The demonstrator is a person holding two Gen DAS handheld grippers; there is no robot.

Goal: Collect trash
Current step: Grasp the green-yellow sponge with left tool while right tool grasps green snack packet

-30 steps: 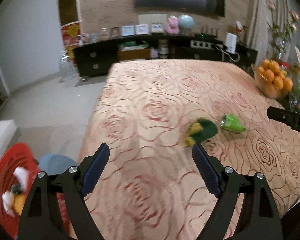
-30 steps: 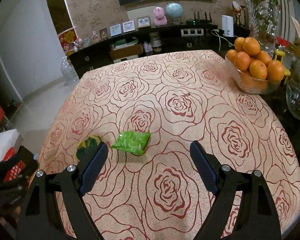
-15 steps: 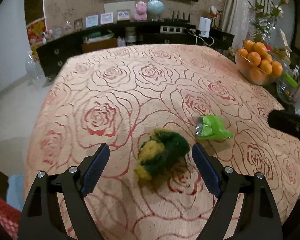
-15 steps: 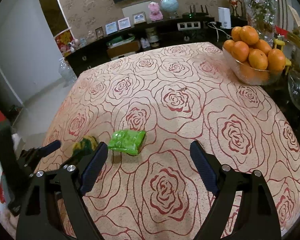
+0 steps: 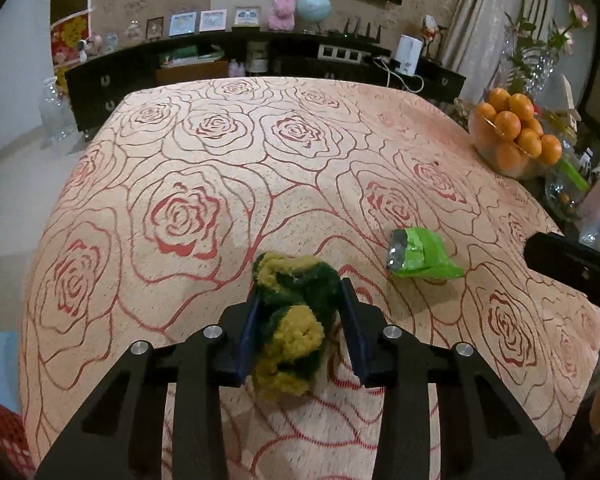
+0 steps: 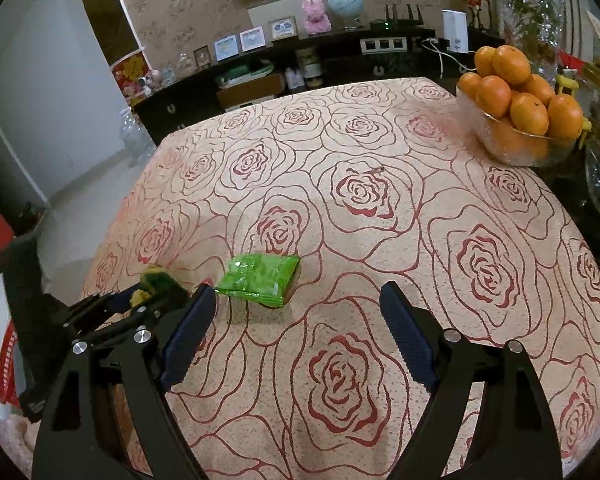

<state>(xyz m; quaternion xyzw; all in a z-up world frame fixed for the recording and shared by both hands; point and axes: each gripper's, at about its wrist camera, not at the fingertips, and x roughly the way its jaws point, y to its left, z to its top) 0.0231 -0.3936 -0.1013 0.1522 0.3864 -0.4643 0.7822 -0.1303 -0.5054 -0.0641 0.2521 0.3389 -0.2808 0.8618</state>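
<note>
A desk [image 5: 228, 128] with a rose-pattern cloth fills the room's middle. The left gripper [image 5: 298, 312] is closing its jaws on a green and yellow sponge [image 5: 294, 320], just left of the green wrapper [image 5: 420, 256]. I think it should squeeze firmly before lifting, because the sponge is soft. The right gripper [image 6: 298, 328] hovers near the wrapper, jaws spread and empty.

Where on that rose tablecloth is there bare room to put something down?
Most of the tablecloth is bare: the whole far half toward the dark sideboard, and the near middle between the green packet and the orange bowl. It is crowded at the near left, where the left claw is closing on the sponge.
</note>
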